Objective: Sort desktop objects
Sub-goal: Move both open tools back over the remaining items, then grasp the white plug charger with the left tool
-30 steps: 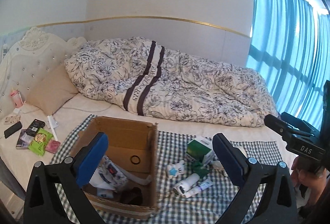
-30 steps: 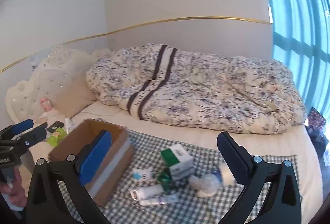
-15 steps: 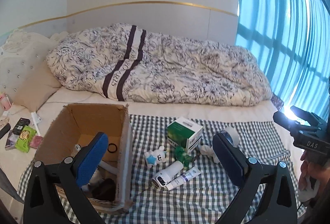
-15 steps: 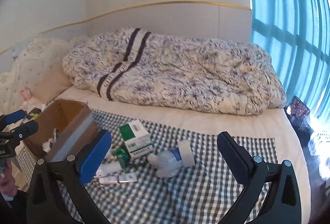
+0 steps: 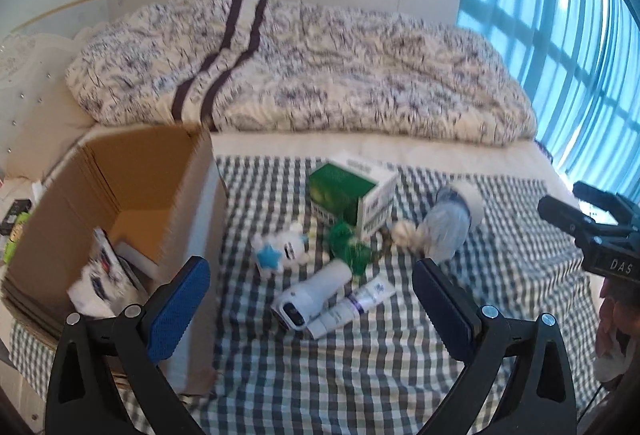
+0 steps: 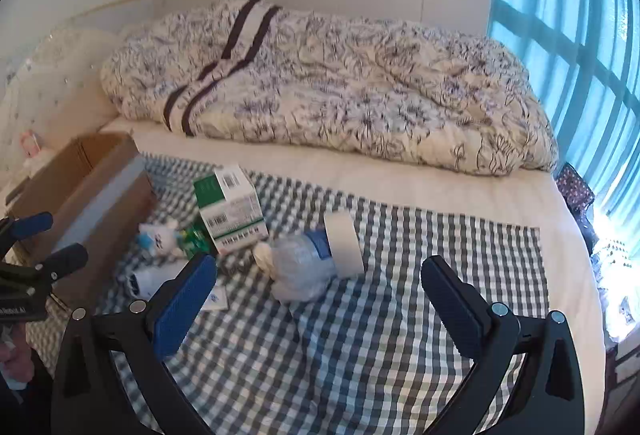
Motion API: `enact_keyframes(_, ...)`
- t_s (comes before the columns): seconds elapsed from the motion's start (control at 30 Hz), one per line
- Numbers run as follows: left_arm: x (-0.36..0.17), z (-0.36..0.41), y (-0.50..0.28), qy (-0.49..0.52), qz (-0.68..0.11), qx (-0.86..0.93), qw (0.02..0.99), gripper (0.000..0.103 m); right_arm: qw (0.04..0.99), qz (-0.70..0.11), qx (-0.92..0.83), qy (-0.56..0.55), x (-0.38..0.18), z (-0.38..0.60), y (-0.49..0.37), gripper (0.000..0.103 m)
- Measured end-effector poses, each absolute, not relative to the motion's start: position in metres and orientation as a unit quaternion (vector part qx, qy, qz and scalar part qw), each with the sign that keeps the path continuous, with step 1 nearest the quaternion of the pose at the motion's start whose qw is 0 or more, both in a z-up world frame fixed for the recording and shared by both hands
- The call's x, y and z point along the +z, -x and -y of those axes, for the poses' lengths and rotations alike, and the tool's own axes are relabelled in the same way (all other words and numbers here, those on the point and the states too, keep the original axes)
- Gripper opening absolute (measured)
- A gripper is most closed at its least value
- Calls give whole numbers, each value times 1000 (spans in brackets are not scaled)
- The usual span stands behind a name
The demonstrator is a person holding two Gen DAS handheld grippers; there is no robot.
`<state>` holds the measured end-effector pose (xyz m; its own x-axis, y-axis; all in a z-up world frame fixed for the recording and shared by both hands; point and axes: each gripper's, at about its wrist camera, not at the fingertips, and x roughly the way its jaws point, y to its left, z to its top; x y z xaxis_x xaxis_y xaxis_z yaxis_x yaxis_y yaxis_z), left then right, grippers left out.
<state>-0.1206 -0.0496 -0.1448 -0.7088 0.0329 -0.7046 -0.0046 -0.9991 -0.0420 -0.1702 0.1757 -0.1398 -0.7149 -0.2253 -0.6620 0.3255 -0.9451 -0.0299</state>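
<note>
Both grippers are held above the near edge of a grey-and-white checked cloth spread on a bed; no worktop is seen. The left gripper is held with its jaws wide and empty. The right gripper is likewise held wide and empty.

An open brown cardboard box is placed at the left of the cloth, with a few items already inside. The loose objects are clustered just right of it:
- a white cylindrical device with a dark end face, lying on its side, nearest the left gripper;
- a white squeeze tube with a purple band, touching the device on its right;
- a small white plush figure with a blue star, beyond them;
- a green tangled item, identity not resolved;
- a green-and-white carton, far side of the cluster;
- a crumpled clear plastic bottle with a blue label, against a roll of white tape, at the right.

Step judged in hand: approach to a first pick from the cluster. Sorting is judged mostly undone.

Notes for a clean pick:
- The device is best taken by the left gripper, being nearest the box; the jaws should be set across its short axis, since a round body gripped lengthwise may roll out.
- The tube is in contact with it, so a descent from above is advised, not a sideways sweep.
- The cloth is soft; fingertips should be stopped short of bunching it.
- The bottle is left to the right gripper; light closure is advised, as it looks easily crushed.
</note>
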Motion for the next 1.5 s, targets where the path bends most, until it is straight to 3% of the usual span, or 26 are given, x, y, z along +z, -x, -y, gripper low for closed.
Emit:
enact_keyframes(0.87, -279, 60, 182, 482, 102, 870, -4, 103, 129, -83, -896, -417, -233, -160, 227, 103)
enact_keyframes(0.9, -281, 59, 184, 482, 103, 870, -1, 102, 129, -84, -895, -419, -234, -158, 229, 103)
enact_keyframes(0.97, -285, 60, 185, 483, 104, 869, 0, 85, 129, -86, -895, -418, -235, -155, 231, 103)
enact_keyframes(1.07, -287, 64, 184, 482, 95, 871, -7, 69, 124, -88, -897, -416, -237, -152, 234, 103)
enact_keyframes(1.17, -287, 68, 180, 483, 96, 870, -3, 60, 123, -83, -896, -418, -239, -149, 237, 103)
enact_keyframes(1.5, -275, 61, 171, 474, 82, 877, 10, 57, 109, -108, -902, -404, -245, -134, 239, 103)
